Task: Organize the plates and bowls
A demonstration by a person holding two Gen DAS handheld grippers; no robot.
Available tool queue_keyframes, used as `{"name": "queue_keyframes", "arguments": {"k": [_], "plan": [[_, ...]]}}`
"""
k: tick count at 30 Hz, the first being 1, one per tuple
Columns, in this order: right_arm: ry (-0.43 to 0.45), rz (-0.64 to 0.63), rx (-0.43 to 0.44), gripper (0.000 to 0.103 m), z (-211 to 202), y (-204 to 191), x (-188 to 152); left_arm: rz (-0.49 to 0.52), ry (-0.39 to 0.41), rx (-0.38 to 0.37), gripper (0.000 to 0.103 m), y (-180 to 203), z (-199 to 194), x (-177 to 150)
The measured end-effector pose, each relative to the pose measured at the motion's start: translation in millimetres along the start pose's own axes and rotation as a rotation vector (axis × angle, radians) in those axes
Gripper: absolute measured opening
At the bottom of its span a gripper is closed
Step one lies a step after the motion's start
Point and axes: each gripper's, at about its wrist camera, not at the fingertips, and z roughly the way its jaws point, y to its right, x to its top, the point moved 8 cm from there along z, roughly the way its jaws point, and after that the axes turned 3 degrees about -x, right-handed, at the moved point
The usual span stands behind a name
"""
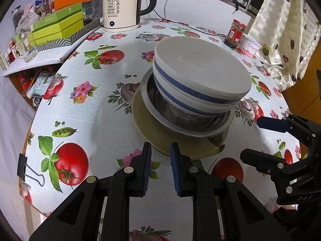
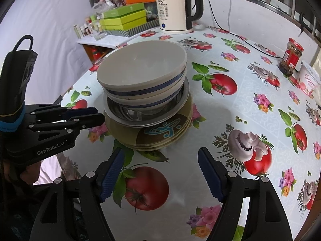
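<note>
the dishes already sit in one pile in the middle of the table (image 1: 84, 92), which wears a cloth printed with tomatoes, mushrooms and flowers. at the bottom lie the brown plates (image 2: 160, 138), several of them by the stepped rims in the right wrist view, the top one showing a blue pattern. on them rests a metal bowl (image 1: 158, 110), and nested in that are two white bowls with blue bands, the upper white bowl (image 1: 202, 74) on top. the pile leans a little: the metal bowl and the white bowls sit off-centre toward the far right of the plates in the left wrist view.

both tongs hover near the pile's near edge and touch nothing. the left tongs (image 1: 160, 166) are parted only narrowly with nothing between the pads. the right tongs (image 2: 160, 172) stand spread wide and empty above the cloth.

judging from this, the gathering and stacking look largely done: no loose plate or bowl shows elsewhere on the table. what may be left is straightening the leaning pile or moving it, though the pictures cannot say which. a kettle (image 1: 122, 6), green boxes (image 1: 58, 26) and a red-lidded jar (image 1: 235, 33) stand well apart at the far side, clear of the work.
</note>
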Motion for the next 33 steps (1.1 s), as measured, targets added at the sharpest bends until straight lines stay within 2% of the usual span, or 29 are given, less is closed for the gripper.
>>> {"name": "queue_keyframes", "arguments": {"k": [33], "plan": [[0.006, -0.001, -0.004, 0.077, -2.3, 0.5, -1.6, 0.007, -0.003, 0.009, 0.020, 0.0, 0.5, -2.1]]}}
